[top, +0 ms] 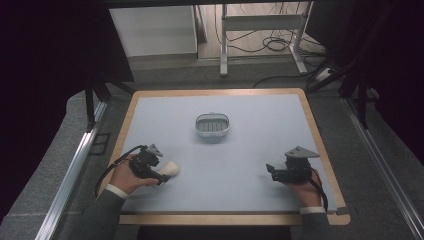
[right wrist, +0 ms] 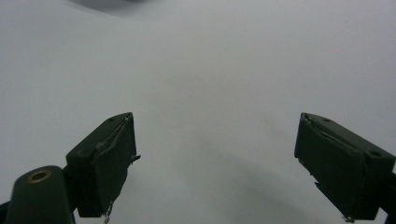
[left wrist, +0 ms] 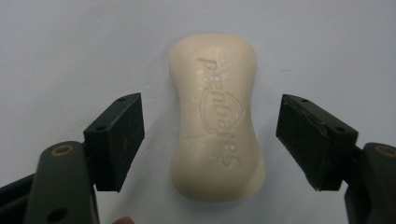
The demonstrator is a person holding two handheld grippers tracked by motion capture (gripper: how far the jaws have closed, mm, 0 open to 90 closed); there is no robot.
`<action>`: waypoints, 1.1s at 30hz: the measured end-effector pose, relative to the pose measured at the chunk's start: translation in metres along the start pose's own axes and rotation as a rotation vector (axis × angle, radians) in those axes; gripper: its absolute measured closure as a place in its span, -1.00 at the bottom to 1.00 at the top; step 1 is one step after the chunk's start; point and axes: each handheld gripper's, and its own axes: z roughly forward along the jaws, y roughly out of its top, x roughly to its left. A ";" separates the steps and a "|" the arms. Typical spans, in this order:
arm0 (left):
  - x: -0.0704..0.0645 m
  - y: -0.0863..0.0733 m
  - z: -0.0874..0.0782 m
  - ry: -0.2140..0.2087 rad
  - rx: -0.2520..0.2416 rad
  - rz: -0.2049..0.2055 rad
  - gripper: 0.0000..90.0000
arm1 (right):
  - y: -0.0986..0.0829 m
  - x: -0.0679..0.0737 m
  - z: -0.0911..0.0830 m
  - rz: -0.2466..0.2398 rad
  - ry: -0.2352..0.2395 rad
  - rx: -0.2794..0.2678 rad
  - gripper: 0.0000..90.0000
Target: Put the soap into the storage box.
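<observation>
A cream bar of soap (left wrist: 217, 116) lies flat on the pale blue table (top: 250, 160), near the table's left edge and toward the front left corner. It has a narrow middle and raised letters on its top. The left gripper (top: 162, 176) sits right at the soap, held in the person's left hand (top: 127, 175). In the left gripper view its 2 black jaws are wide open, with 1 on each side of the soap. There is a gap of bare table between each jaw and the soap, so the jaws do not touch it and hold nothing. The soap points straight away from the gripper, with its near end between the jaws. The right gripper (top: 270, 170) is near the table's right edge, toward the front right corner, well apart from the soap. The person's right hand (top: 306, 187) holds it. In the right gripper view its 2 jaws are also wide open, with bare table between them, and they hold nothing. A small grey soap dish (top: 213, 125) with a ribbed floor sits in the middle of the table, closer to the back edge. It is well apart from both grippers.
</observation>
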 end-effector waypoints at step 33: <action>-0.006 0.021 0.023 0.015 0.191 0.035 0.07 | -0.001 0.002 -0.005 -0.007 -0.057 -0.011 -0.72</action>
